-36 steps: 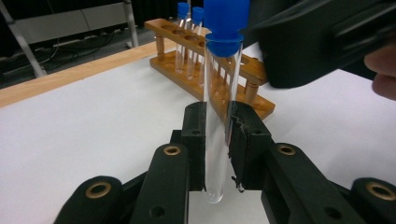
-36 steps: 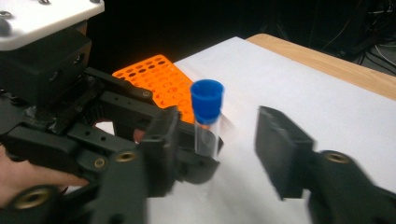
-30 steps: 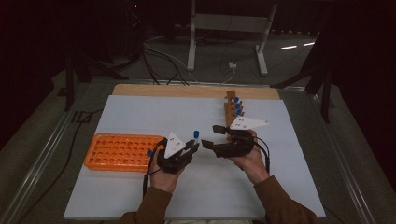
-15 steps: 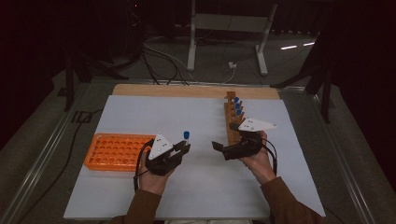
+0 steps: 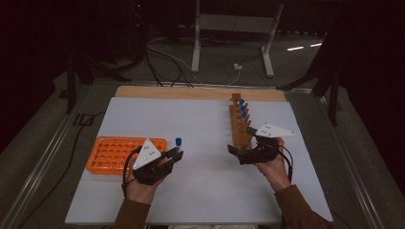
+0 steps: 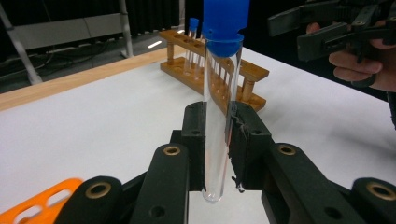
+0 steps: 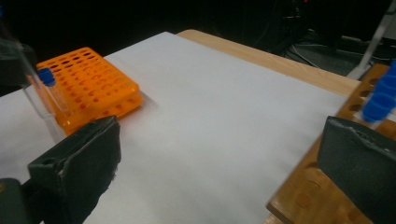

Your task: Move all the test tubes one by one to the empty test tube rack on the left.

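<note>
Left tongs (image 5: 175,156) low over the counter (image 5: 205,186), hand (image 5: 143,183) curled beneath, jaws pointing up-right and clamped tight on a clear test tube (image 6: 219,116) with a blue cap. Tube upright between the pads, cap well above the jaws, rounded bottom just below them. Orange rack (image 5: 114,153) right behind and to the left of those tongs, touching nothing.

Right tongs (image 5: 241,151) held level, aimed leftwards, hand (image 5: 272,164) wrapped around the body from below. Jaws spread wide, just been opening over the last second, nothing between the pads. Wooden rack (image 5: 239,123) just beside the far jaw, its near end at the fingertip; in the right gripper view, wooden rack at the right jaw and orange rack off beyond the left one.

Compared with a second ago: the two tongs then close together mid-counter, tips nearly meeting by the tube; now well apart, left one drawn away towards the orange rack with the tube, right one pulled back alongside the wooden rack.

Count: two tongs, two racks, one tube held, three blue-capped tubes (image 5: 242,108) standing at the far end of the wooden rack.
</note>
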Action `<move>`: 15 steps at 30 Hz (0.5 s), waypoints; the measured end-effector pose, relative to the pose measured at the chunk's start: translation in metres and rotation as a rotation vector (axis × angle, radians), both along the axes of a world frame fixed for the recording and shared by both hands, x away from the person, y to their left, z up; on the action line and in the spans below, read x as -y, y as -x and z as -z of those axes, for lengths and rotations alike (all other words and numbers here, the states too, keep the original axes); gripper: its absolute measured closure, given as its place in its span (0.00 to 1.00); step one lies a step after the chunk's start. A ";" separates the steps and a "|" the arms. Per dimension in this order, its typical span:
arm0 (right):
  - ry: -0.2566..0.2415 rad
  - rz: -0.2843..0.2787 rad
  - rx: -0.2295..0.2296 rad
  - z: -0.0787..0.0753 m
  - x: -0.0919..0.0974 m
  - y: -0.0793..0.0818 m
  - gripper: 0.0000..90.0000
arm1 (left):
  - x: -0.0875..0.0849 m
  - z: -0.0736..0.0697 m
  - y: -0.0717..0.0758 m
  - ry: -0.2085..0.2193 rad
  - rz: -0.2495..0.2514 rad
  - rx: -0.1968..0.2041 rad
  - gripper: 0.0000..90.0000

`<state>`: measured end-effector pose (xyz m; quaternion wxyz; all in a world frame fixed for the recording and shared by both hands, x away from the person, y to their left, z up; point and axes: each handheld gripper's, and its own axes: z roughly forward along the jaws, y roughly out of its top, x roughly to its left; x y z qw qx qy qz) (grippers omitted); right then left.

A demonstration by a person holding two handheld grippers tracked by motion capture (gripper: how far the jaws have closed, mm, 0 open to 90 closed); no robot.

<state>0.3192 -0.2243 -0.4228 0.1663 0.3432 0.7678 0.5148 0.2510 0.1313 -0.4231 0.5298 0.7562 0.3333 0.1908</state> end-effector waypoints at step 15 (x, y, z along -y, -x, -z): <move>0.000 0.043 0.029 0.001 0.019 0.011 0.00 | -0.052 0.003 0.016 0.027 -0.083 0.001 0.87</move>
